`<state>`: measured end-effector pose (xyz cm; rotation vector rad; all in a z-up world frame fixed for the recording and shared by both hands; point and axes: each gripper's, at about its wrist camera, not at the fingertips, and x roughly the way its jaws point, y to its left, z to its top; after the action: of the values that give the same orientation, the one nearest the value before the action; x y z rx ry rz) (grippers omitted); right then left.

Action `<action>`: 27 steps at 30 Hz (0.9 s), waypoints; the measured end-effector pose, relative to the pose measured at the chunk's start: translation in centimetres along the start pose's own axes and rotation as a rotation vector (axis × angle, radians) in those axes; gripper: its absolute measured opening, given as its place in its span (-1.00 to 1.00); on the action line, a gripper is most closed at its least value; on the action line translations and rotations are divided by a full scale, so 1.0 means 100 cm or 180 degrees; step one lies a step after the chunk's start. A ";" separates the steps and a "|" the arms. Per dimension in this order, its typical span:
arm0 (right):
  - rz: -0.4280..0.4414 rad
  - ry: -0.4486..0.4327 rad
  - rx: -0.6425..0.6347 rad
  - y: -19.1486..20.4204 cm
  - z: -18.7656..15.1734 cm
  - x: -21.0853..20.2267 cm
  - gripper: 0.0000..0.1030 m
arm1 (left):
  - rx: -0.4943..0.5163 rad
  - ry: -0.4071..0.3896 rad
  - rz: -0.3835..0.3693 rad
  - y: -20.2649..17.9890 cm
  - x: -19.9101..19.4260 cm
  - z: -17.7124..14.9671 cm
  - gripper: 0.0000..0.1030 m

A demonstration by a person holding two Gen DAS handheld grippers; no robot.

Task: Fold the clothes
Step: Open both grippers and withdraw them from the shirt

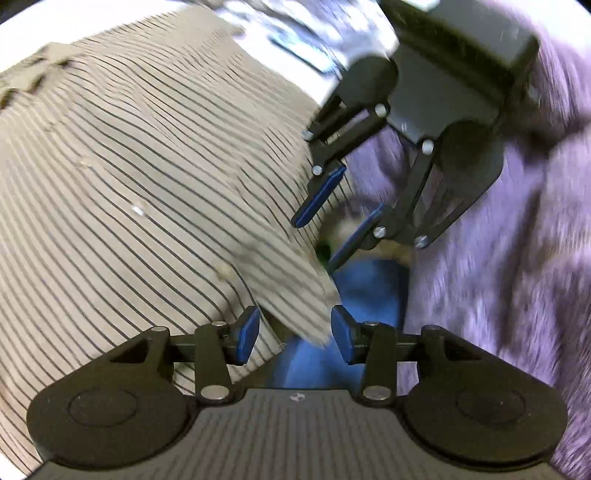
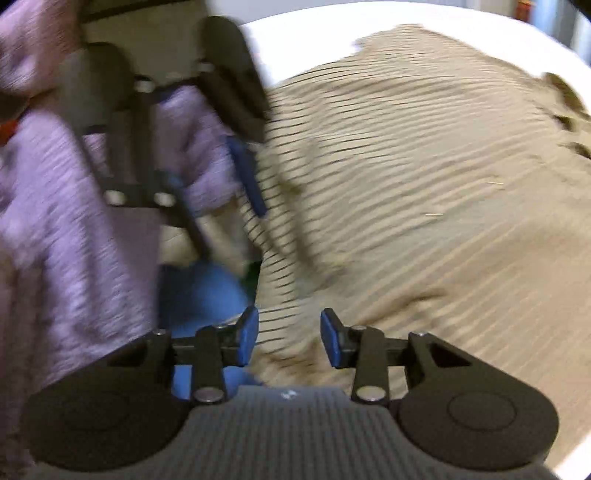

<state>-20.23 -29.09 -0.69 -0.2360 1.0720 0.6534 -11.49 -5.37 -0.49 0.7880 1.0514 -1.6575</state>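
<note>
A beige shirt with thin dark stripes (image 1: 140, 177) lies spread on a white table (image 2: 295, 44), with its button placket running down the left wrist view. My left gripper (image 1: 294, 338) is open over the shirt's near corner, which hangs loosely between the blue pads (image 1: 247, 334) without being pinched. Just beside it, my right gripper (image 2: 288, 341) is also open, with the striped shirt (image 2: 424, 192) edge under its gap. Each gripper shows in the other's view: the right gripper (image 1: 316, 242) and the left gripper (image 2: 232, 229), both with jaws apart. Motion blurs both views.
Purple fuzzy fabric (image 1: 498, 277) fills the side next to the shirt's edge, and it appears again as purple fabric (image 2: 55, 221) in the right wrist view. Blue cloth (image 1: 369, 291) shows below the shirt's corner. The table's white rim (image 1: 110, 18) curves past the shirt.
</note>
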 end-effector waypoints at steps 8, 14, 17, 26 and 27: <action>-0.0920 -0.0100 0.0797 -0.093 0.003 -0.045 -0.21 | -0.0499 -0.0443 0.0566 0.067 -0.030 0.042 -0.21; -0.1581 -0.0129 0.1549 -0.186 -0.019 -0.082 -0.21 | -0.0755 -0.0635 0.1026 0.114 -0.048 0.073 -0.21; -0.1803 -0.0187 0.1977 -0.231 -0.033 -0.094 -0.21 | -0.0908 -0.0752 0.1227 0.140 -0.046 0.082 -0.21; -0.2261 -0.0317 0.2960 -0.339 -0.072 -0.111 -0.23 | -0.1610 -0.0863 0.1537 0.213 -0.040 0.086 -0.21; -0.2289 -0.0298 0.3015 -0.348 -0.075 -0.109 -0.24 | -0.1629 -0.0864 0.1544 0.217 -0.038 0.088 -0.21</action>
<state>-8.35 -64.31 0.78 0.2348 1.0093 -0.5031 10.20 -15.03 0.49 0.4165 0.9399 -0.9876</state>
